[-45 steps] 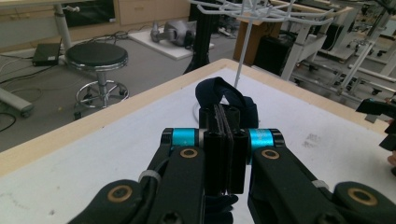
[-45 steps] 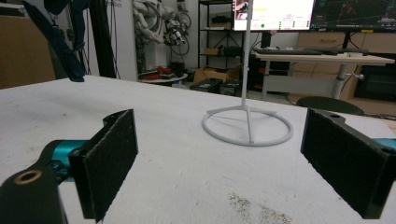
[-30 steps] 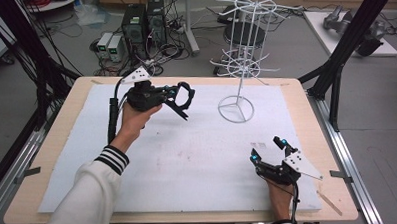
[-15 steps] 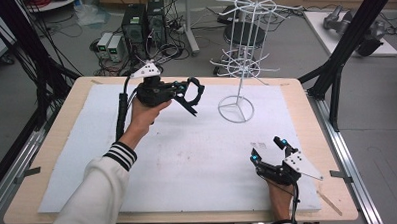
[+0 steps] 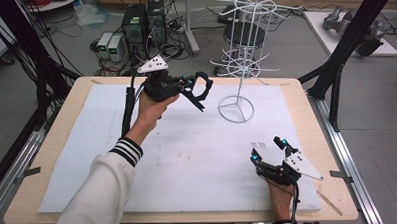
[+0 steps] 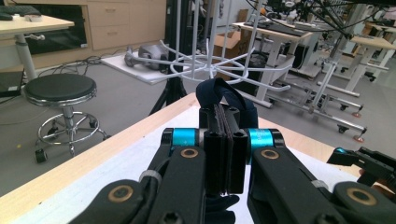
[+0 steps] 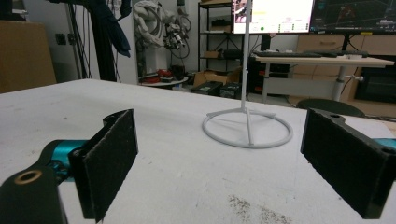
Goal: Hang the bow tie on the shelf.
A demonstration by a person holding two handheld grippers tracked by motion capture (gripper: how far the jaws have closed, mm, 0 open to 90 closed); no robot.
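Note:
A white wire hook rack [image 5: 241, 65] stands on its ring base [image 5: 235, 111] at the back middle of the white sheet [image 5: 198, 157]. Left of it, held above the table, my left gripper [image 5: 191, 85] is shut on a dark navy fabric loop [image 5: 203, 89]. In the left gripper view the loop [image 6: 225, 95] sticks up from the closed pads [image 6: 225, 154], with the rack's wire arms [image 6: 210, 67] just beyond. My right gripper [image 5: 271, 149] rests low at the front right, open, nothing between its pads [image 7: 111, 158]. The rack's base ring [image 7: 247, 129] lies ahead of it.
The wooden table [image 5: 81, 96] carries the white sheet. Black frame posts [image 5: 337, 62] stand at its right and left back corners. A stool [image 5: 246, 33] and computer boxes [image 5: 141, 21] sit on the floor behind the far edge.
My left hand has carried the loop to the right and a little higher, closer to the rack. The right gripper has stayed where it was.

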